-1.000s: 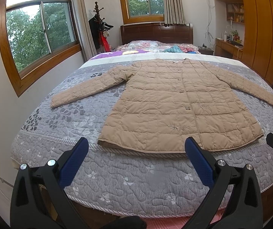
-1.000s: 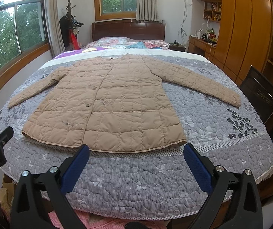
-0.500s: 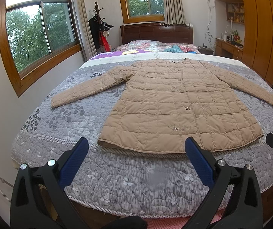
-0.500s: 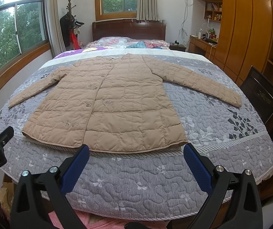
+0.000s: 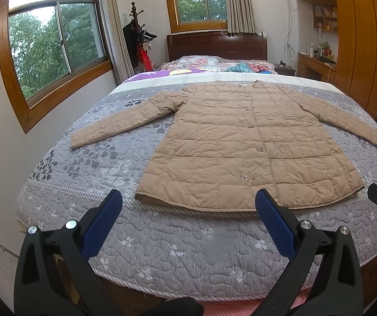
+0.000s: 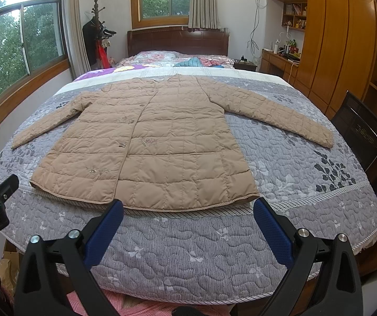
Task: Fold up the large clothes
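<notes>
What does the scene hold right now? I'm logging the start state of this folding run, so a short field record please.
garment: tan quilted jacket, front up, buttoned
layout: spread flat, both sleeves out to the sides
surface: grey floral bedspread
hem: toward the grippers, near the foot of the bed
left gripper: open, empty, short of the hem
right gripper: open, empty, short of the hem
folds made: none
</notes>
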`<state>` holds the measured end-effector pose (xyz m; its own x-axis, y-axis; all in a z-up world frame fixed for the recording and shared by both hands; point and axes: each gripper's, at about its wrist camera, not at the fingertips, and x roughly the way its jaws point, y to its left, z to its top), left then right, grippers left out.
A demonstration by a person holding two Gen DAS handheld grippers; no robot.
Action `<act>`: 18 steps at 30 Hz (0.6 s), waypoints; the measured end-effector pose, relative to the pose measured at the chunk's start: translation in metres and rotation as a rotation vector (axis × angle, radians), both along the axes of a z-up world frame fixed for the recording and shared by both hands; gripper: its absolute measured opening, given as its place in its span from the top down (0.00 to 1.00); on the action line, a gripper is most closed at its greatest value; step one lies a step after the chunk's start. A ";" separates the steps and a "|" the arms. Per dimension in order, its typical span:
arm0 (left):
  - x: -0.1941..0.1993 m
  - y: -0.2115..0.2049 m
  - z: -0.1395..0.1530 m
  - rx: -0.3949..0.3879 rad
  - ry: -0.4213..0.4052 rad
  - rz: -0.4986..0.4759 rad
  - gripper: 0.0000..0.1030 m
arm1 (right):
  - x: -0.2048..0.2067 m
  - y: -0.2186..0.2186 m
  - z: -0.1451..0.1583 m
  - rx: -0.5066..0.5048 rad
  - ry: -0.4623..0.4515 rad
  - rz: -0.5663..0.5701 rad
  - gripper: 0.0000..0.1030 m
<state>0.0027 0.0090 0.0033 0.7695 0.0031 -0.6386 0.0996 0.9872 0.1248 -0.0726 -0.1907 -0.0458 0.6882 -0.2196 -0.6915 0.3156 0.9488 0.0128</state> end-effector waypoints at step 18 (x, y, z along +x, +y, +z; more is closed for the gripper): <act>0.001 0.001 -0.002 0.001 0.003 0.002 0.03 | 0.005 0.000 -0.002 0.007 0.004 0.002 0.04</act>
